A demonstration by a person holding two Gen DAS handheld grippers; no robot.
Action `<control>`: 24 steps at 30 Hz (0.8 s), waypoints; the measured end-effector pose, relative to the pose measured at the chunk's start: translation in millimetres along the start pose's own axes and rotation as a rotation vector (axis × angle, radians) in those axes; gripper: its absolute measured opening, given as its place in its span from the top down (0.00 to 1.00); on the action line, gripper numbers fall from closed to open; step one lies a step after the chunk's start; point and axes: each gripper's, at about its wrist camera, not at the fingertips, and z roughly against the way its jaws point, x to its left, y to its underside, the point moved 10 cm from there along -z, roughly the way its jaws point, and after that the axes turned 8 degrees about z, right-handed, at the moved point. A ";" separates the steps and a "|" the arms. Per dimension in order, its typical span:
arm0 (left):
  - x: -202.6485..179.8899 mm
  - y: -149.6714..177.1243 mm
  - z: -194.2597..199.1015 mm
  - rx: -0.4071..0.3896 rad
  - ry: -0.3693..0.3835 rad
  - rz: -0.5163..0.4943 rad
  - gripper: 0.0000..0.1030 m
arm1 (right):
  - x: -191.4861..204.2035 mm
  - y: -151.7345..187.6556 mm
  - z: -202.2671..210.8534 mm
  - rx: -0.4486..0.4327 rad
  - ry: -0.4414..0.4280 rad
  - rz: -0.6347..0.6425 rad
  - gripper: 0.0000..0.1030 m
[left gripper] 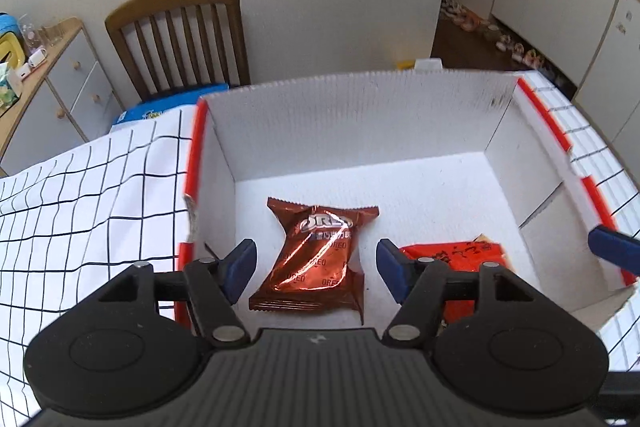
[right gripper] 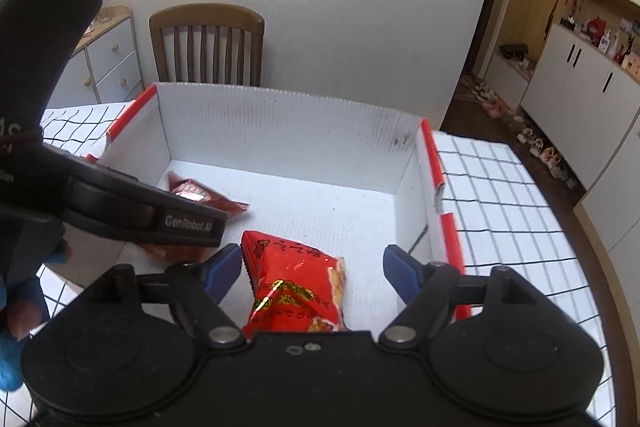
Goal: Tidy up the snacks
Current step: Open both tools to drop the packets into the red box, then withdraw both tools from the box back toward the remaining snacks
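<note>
Both snacks lie flat on the floor of the white cardboard box (left gripper: pixel 360 115), which stands on a table under a checked cloth (left gripper: pixel 80 211). The brown Oreo packet (left gripper: pixel 316 255) lies toward the box's left side, and the red snack packet (right gripper: pixel 296 287) lies just to its right, nearer the front, the two close but seemingly not touching. The left gripper (left gripper: pixel 316 269) hangs over the Oreo packet with its blue-padded fingers spread wide, one on each side of the wrapper and holding nothing; the right gripper (right gripper: pixel 312 273) hangs the same way over the red packet, fingers apart, its left pad (right gripper: pixel 224 269) just beside the packet's crimped upper edge, though whether it touches cannot be told. Both packets look light, thin and glossy, so they will probably be slippery and will crumple under pressure, and whatever is inside could break if squeezed hard. For either one, the flat crimped seal at an end looks the safest place to pinch, since the film is doubled there and nothing brittle lies between the pads; a grip across the puffed middle would likely slide or crush the contents. The Oreo wrapper is twisted near its middle, so its lower sealed edge looks the flatter hold
</note>
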 end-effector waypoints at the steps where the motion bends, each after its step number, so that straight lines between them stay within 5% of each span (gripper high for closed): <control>1: 1.0 -1.7 5.1 -0.005 0.007 0.009 0.36 | -0.8 -0.4 4.1 -0.008 -0.002 0.000 0.23; 24: 8.6 19.7 165.0 -0.186 0.048 -0.020 0.36 | -0.5 -8.6 134.5 -0.161 0.042 -0.023 0.15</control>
